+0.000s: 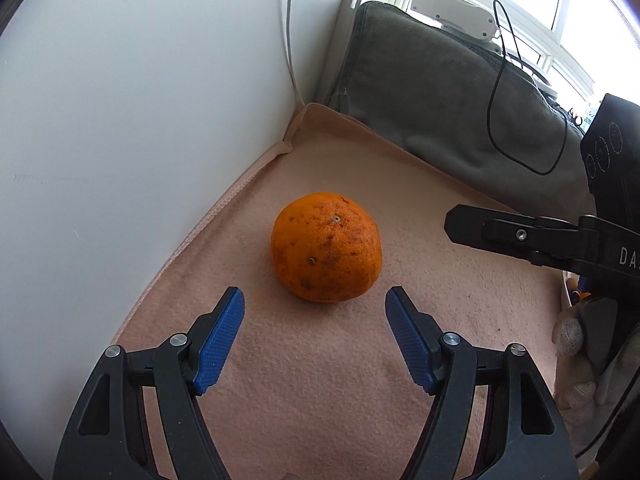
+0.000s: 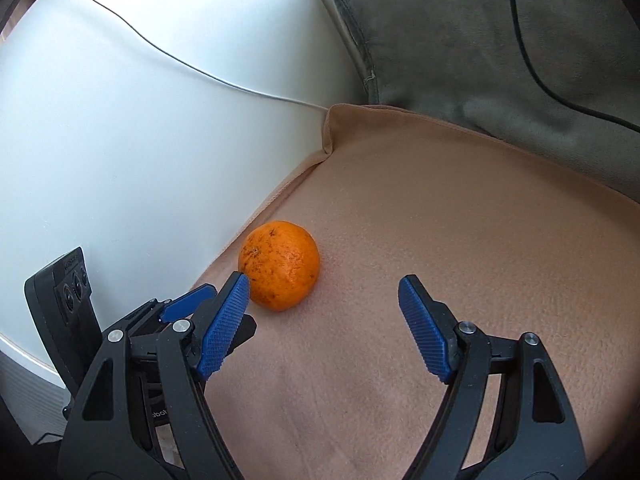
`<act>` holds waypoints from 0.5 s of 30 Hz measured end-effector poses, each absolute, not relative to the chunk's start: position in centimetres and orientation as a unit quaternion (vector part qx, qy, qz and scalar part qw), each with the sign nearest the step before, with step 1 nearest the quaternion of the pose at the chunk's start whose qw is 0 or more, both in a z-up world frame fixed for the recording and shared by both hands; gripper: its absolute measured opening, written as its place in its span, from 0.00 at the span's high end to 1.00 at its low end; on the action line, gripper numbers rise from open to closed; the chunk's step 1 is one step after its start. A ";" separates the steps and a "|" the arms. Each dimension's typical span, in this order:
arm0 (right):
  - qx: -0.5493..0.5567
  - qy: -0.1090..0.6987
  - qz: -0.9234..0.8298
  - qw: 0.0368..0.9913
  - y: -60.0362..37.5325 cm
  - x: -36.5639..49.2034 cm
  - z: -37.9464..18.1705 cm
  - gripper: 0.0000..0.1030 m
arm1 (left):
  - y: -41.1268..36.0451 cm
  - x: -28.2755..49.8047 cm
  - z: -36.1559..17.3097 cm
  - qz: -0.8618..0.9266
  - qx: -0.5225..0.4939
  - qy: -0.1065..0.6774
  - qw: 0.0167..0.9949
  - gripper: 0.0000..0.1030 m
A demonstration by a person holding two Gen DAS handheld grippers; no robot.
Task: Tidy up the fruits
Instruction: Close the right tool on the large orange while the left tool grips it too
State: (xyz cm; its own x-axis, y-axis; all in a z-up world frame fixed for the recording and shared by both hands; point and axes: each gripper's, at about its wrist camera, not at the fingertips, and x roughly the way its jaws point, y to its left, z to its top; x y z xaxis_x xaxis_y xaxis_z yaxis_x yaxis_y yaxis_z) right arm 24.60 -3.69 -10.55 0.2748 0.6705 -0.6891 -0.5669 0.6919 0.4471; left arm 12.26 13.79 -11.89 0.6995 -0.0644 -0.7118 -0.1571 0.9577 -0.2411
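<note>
A speckled orange lies on a pink-beige blanket, close to the white wall. My left gripper is open and empty, its blue pads just short of the orange, one on each side. In the right wrist view the orange sits ahead and left of my right gripper, which is open and empty. The left gripper's fingers show at lower left there. The right gripper's black finger reaches in from the right edge of the left wrist view.
A white wall borders the blanket on the left. A grey cushion with a black cable lies behind it. A white cable runs along the wall. A gloved hand shows at right.
</note>
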 end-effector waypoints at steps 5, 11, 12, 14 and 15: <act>0.106 0.489 0.413 0.761 -2.3 26.4 -12.2 0.23 | 13.8 13.1 -12.2 0.018 -0.150 0.391 0.908 0.29; 0.129 0.506 0.428 0.738 -0.6 27.6 -13.3 0.23 | 13.8 14.1 -12.2 0.011 -0.158 0.391 0.906 0.29; 0.132 0.509 0.431 0.733 -0.3 27.7 -13.5 0.23 | 13.8 14.3 -12.2 0.012 -0.158 0.391 0.907 0.29; 0.137 0.513 0.434 0.728 0.1 27.7 -13.6 0.23 | 13.7 14.5 -12.2 0.011 -0.159 0.391 0.906 0.29; 0.139 0.514 0.434 0.727 0.2 27.7 -13.7 0.23 | 13.7 14.6 -12.3 0.010 -0.160 0.392 0.906 0.29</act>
